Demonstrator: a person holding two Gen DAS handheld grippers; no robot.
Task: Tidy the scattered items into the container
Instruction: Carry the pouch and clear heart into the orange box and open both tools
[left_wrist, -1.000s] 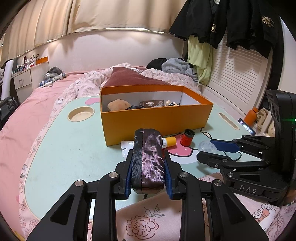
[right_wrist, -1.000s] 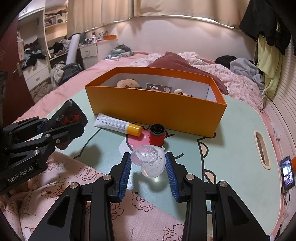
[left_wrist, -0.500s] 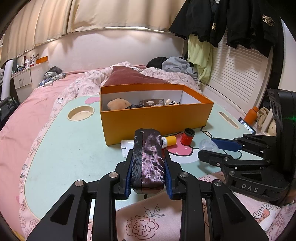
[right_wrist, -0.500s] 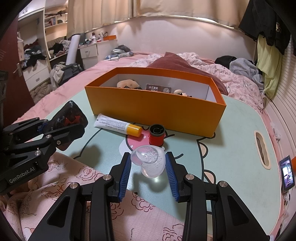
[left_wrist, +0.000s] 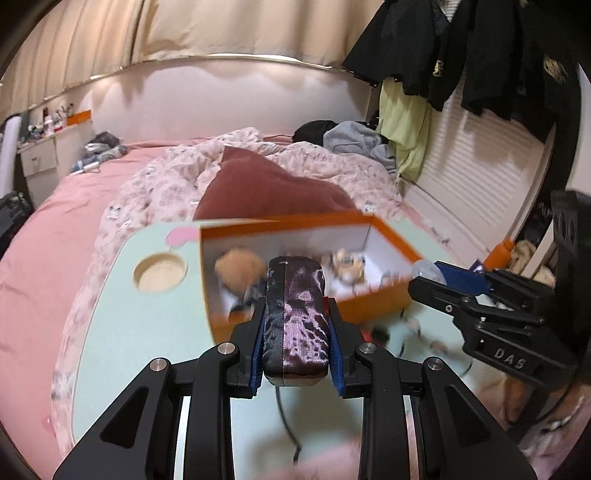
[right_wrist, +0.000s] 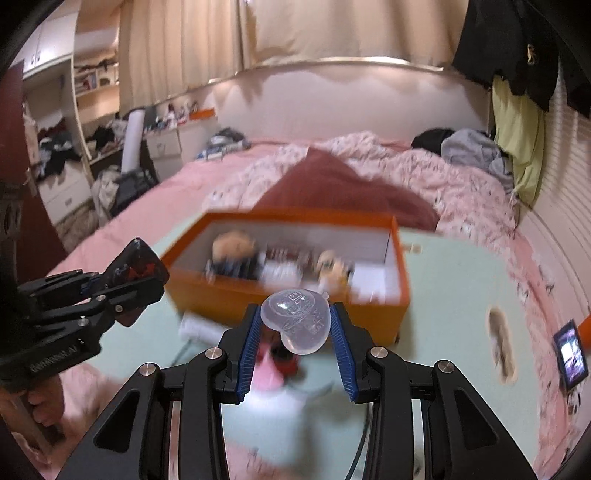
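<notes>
Clamping a dark purple pouch (left_wrist: 295, 317), the left gripper (left_wrist: 295, 332) hangs above the mint desk (left_wrist: 147, 332); the right gripper (right_wrist: 295, 328), lettered "DAS", pinches a clear embossed capsule (right_wrist: 295, 319), writing unreadable. Beyond, blurred, sits the orange box (right_wrist: 288, 295) holding small items, then the pink bed (right_wrist: 424, 177).

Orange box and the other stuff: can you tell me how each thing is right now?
orange box: open on top, on the table, things already inside
dark pouch: clamped in the left gripper, off the table
clear heart-shaped case: closed, pinched in the right gripper, in the air
white tube: lying flat on the table beside the box, blurred
small screen: lit up
</notes>
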